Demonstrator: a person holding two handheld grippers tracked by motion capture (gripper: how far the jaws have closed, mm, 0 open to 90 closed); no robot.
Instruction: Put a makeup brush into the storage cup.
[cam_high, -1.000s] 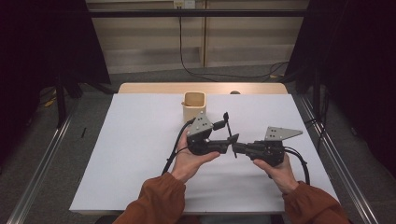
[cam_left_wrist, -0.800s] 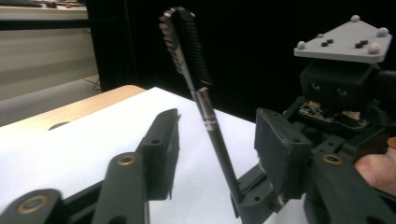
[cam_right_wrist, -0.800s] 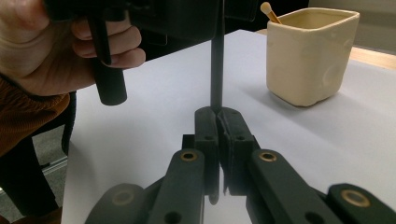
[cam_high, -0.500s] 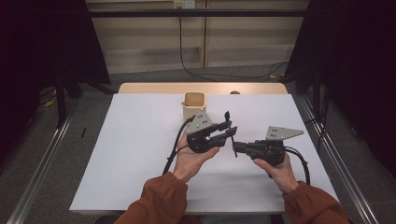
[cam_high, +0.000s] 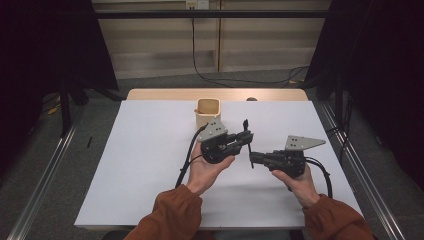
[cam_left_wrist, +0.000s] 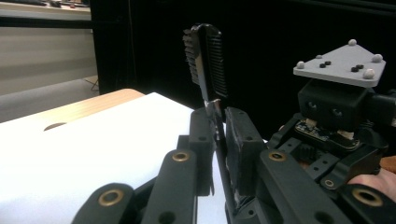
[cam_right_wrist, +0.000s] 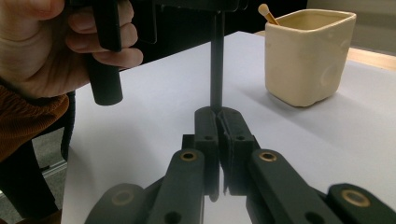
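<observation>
A black brush (cam_high: 245, 126) stands nearly upright over the white table top, its bristled head (cam_left_wrist: 205, 51) at the upper end. My left gripper (cam_high: 246, 137) is shut on the handle just below the head, jaws (cam_left_wrist: 217, 116) pressed on both sides. My right gripper (cam_high: 251, 157) points left and is shut on the lower end of the same handle (cam_right_wrist: 216, 70), which rises from between its jaw tips (cam_right_wrist: 217, 114). In the left gripper view the right gripper (cam_left_wrist: 336, 107) sits close by at the right.
A beige cup (cam_high: 207, 111) stands near the table's far edge with a wooden stick (cam_right_wrist: 267, 13) in it, just behind the left gripper. The white sheet (cam_high: 145, 165) covers the table. The left hand (cam_right_wrist: 56, 42) is close to the right gripper's camera.
The left gripper has tipped up a little with the brush. The right gripper has drifted slightly right and toward the near edge. Both stay closed.
</observation>
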